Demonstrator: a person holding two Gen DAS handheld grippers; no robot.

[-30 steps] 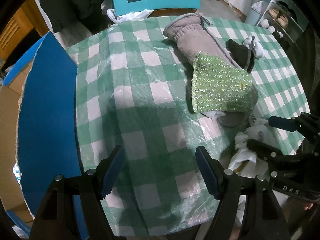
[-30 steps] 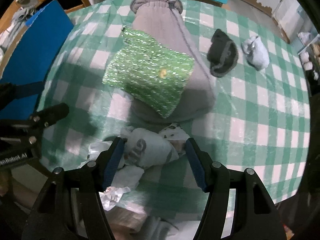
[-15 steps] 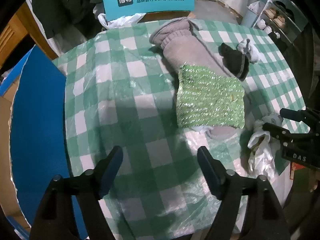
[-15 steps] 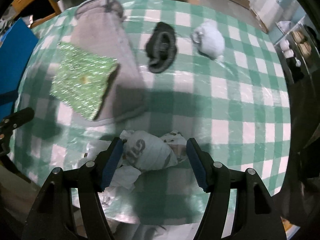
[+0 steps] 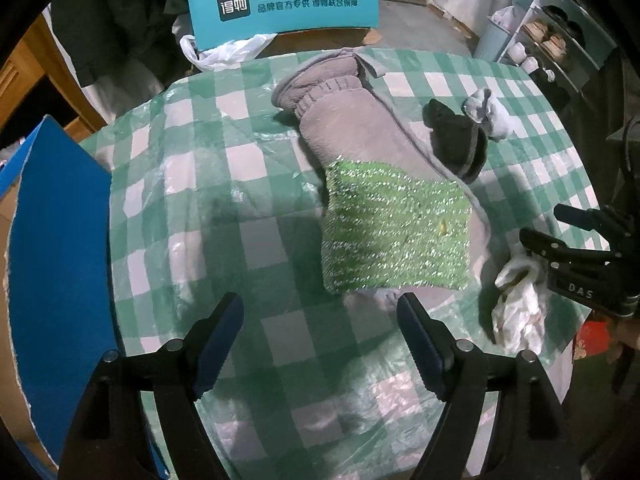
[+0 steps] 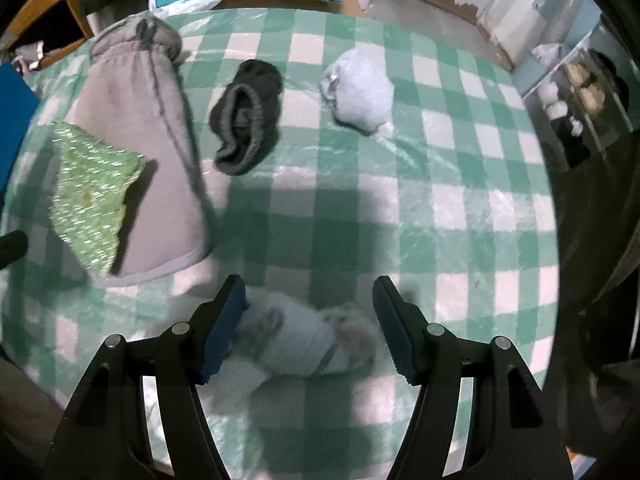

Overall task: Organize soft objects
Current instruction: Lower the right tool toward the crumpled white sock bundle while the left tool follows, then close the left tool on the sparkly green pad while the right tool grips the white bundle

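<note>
1. Right gripper point(image 6: 306, 308): carried sideways across the worktop point(image 6: 460, 208) since a second ago, with the white bundle point(image 6: 296, 340) between the jaws all the way. Jaws spread partway; left pad touching the bundle's end, right pad standing a little clear of it, so firmness of hold not certain. Bundle blurred, low between the jaws.
2. Seen past the right jaws now: dark sock point(image 6: 246, 120) ahead and to the left, pale fluffy ball point(image 6: 360, 94) ahead and slightly right. A second ago the green sparkly cloth point(image 6: 90, 196) lay straight ahead; now far to the left, on the grey towel point(image 6: 140, 152).
3. Left gripper point(image 5: 320, 336): jaws spread wide, nothing between them, only checked cloth beneath. Widened slightly over the last second, now steady. Green cloth now just ahead and right of the left jaws, nearer than before.
4. Meaning for the task, as a judgement: white bundle probably on its way toward the sock and ball, small items gathering on that side.
5. Left jaws apparently lining up on the green cloth or towel; nothing gripped there yet.
</note>
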